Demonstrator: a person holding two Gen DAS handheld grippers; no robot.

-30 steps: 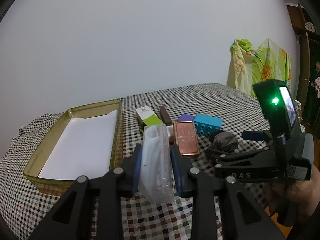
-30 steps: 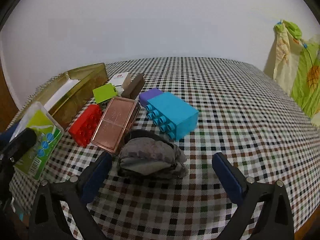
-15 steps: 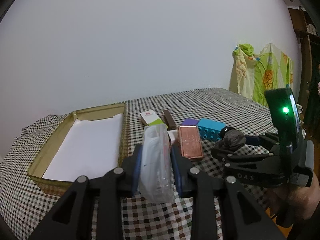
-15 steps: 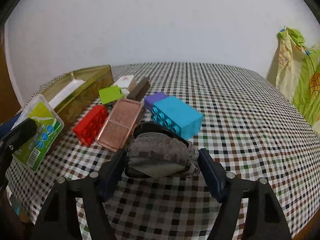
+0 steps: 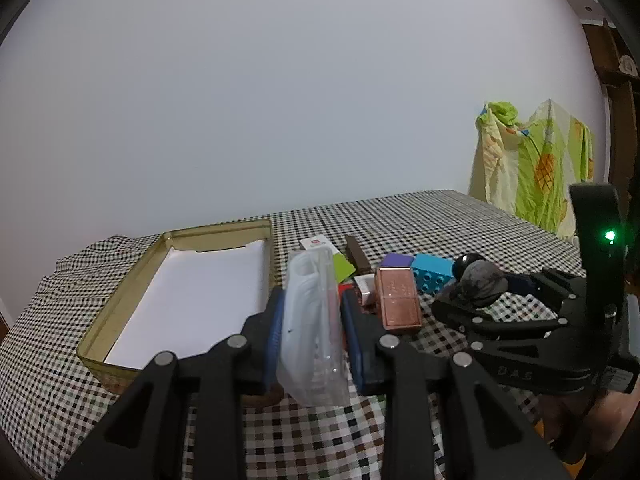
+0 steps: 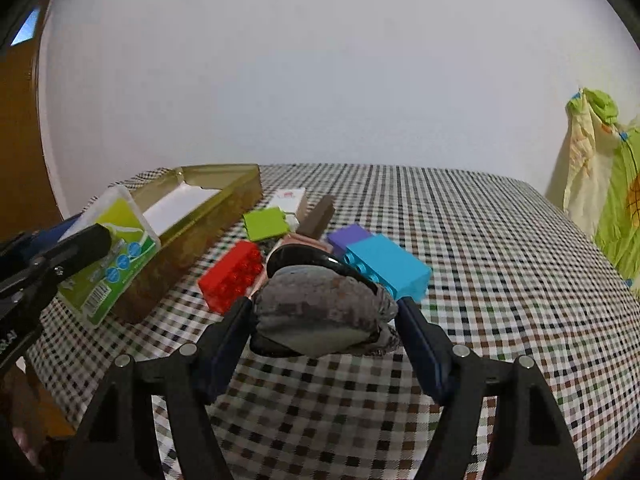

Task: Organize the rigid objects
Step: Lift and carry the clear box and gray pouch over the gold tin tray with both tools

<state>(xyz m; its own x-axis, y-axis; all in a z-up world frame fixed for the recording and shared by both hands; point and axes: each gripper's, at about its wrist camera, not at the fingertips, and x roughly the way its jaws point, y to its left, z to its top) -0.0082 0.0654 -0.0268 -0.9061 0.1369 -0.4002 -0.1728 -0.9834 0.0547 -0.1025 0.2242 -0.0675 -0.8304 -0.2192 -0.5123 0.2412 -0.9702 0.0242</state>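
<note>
L gripper (image 5: pixel 312 332) is clamped tight on a clear plastic pack (image 5: pixel 314 320), held on edge w/ only its see-through back showing in the left wrist view; the right wrist view shows the same pack (image 6: pixel 108 256) from its printed green-and-white front, at far left, just beside the tin's near corner. R gripper (image 6: pixel 324 320) has its jaws about two-thirds apart, pads pressing both sides of a grey mottled lump w/ a glossy black piece (image 6: pixel 320 308), lifted off the checked cloth (image 6: pixel 480 264); the jaws were closing on it within the last sec, now steady. What the lump is, can't tell. Left wrist view sees R gripper (image 5: pixel 480 284) from the side at right, green light lit, plus the gold tin (image 5: pixel 120 320) interior lined w/ white paper. Only the right wrist view shows the red brick (image 6: pixel 232 276), near-left of the lump; cyan brick (image 6: pixel 388 268) and purple block (image 6: pixel 348 236) lie just behind it. Copper-coloured case (image 5: pixel 398 298) shows whole in the left wrist view, mostly hidden in the other. Lime block (image 6: pixel 266 222), brown bar (image 6: pixel 320 212) and white box (image 6: pixel 286 200) sit farther back.
</note>
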